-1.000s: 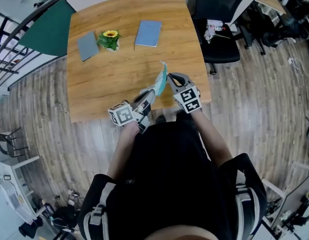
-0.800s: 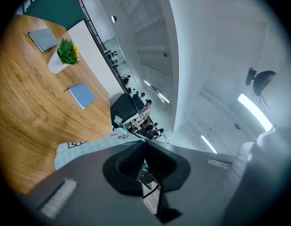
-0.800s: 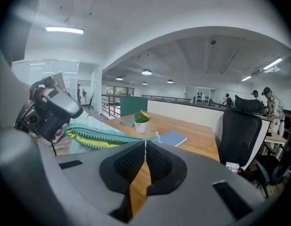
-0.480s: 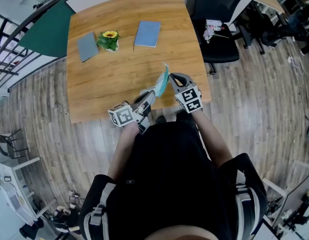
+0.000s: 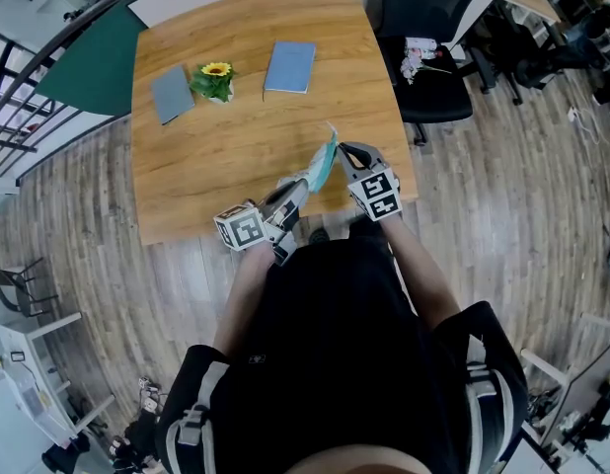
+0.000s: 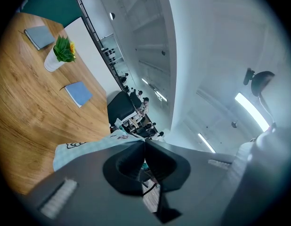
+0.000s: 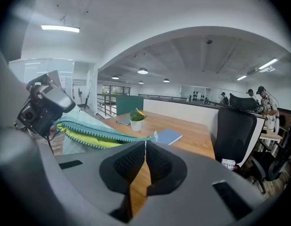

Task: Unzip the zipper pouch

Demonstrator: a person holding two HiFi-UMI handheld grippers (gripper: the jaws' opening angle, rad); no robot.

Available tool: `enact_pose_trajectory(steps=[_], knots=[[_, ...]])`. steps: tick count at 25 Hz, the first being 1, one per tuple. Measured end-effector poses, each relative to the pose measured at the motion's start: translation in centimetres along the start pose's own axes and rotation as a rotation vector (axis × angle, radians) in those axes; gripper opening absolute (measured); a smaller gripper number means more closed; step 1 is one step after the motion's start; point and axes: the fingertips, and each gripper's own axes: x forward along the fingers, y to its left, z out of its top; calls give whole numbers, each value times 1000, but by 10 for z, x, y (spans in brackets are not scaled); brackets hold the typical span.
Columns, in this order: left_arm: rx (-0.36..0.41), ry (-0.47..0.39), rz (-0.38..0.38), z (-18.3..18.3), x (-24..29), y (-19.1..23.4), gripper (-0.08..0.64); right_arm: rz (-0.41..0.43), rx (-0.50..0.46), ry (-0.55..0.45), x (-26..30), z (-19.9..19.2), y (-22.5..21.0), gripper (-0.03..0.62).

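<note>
- We stand at the near edge of the wooden worktop (image 5: 236, 117).
- Our left gripper (image 6: 145, 142) has its jaws pressed together on the fabric edge of the pouch (image 5: 322, 161).
- Our right gripper (image 7: 145, 147) has its jaws pinched shut on the pouch's far tip.
- The pouch hangs between the two grippers above the worktop's near right edge, with its zip gaping on a yellow lining.
- A blue notebook (image 5: 291, 66) and a grey notebook (image 5: 173, 91) lie at the far side.
- A potted sunflower (image 5: 216, 78) stands between them.

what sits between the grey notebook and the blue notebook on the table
A small potted yellow flower, nearer the grey notebook than the blue notebook, in the head view.
</note>
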Motion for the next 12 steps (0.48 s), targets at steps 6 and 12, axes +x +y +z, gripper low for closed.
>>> enact_pose_trajectory(steps=[6, 12], knots=[[0, 5, -3, 0, -1, 0, 3, -12, -2, 1, 1, -2, -4, 11], [4, 12, -3, 2, -2, -1, 3, -11, -6, 4, 2, 0, -5, 11]])
